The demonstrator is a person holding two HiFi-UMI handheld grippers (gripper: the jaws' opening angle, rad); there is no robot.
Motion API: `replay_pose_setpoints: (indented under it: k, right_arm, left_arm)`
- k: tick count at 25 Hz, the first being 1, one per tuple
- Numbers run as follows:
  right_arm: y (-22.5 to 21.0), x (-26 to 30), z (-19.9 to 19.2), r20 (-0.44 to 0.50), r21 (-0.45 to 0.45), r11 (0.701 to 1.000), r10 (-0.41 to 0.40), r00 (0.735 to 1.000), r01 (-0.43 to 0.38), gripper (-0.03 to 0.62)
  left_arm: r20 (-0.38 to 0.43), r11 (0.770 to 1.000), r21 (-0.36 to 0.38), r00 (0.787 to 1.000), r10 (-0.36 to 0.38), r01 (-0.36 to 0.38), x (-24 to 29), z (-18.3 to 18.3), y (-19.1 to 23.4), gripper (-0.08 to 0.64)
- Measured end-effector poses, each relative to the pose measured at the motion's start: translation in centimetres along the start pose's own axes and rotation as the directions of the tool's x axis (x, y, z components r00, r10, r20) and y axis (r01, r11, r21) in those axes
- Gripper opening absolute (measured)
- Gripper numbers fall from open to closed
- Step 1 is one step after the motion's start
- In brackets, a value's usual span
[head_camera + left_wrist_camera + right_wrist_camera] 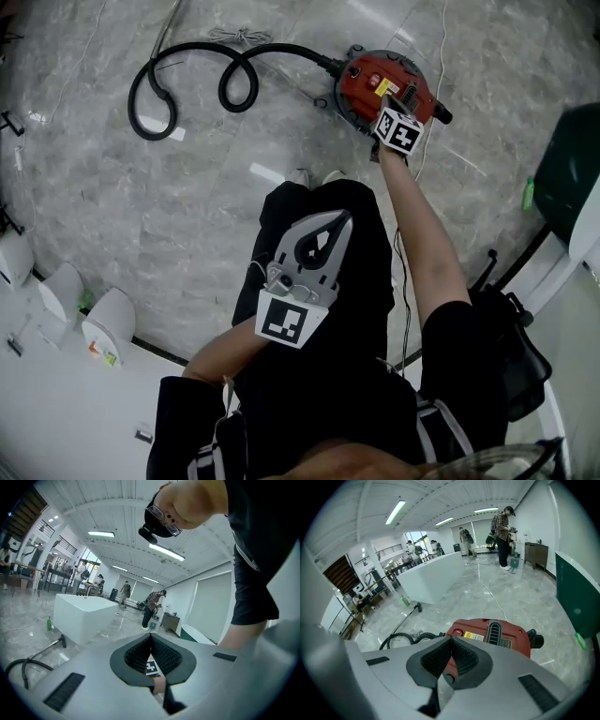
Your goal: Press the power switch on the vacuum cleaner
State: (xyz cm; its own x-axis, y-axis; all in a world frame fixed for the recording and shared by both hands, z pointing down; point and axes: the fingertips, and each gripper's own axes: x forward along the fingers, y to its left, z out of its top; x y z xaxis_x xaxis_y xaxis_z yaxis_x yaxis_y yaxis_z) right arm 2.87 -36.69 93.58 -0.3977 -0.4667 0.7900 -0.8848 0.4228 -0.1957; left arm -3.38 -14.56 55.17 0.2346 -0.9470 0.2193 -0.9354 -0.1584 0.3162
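So, round red plastic vacuum cleaner (pixel 361 94) sits on glossy grey marble floor (pixel 187 216), black hose (pixel 187 80) curling off left in loops. Right tongs (pixel 451 640) pressed together, nothing between, tips down at red lid. Left tongs (pixel 343 217) also pressed together, empty, held over black clothes (pixel 366 319), well apart from vacuum cleaner.

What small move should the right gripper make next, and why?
Probably lower the right gripper, jaws shut, onto the small rounded button on the vacuum cleaner's red top, likely the switch; the tip sits just beside it, with no contact visible.
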Motion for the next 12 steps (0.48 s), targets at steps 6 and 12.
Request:
replay_pose_setpoints:
  k: [6, 12]
  right_arm:
    - [6.8, -13.5, -1.8, 0.037, -0.215, 0.966, 0.152, 0.988, -0.141, 0.017]
    - [14.6, -30.8, 4.9, 0.163, -0.160, 0.953, 0.284, 0.945, -0.259, 0.017]
  left_arm:
    - [-0.022, 0.999, 0.010, 0.999, -0.045, 0.046, -2.0, 4.7, -2.3, 0.018]
    - [-0.004, 0.998, 0.003, 0.998, -0.066, 0.066, -4.8, 11.2, -3.8, 0.018]
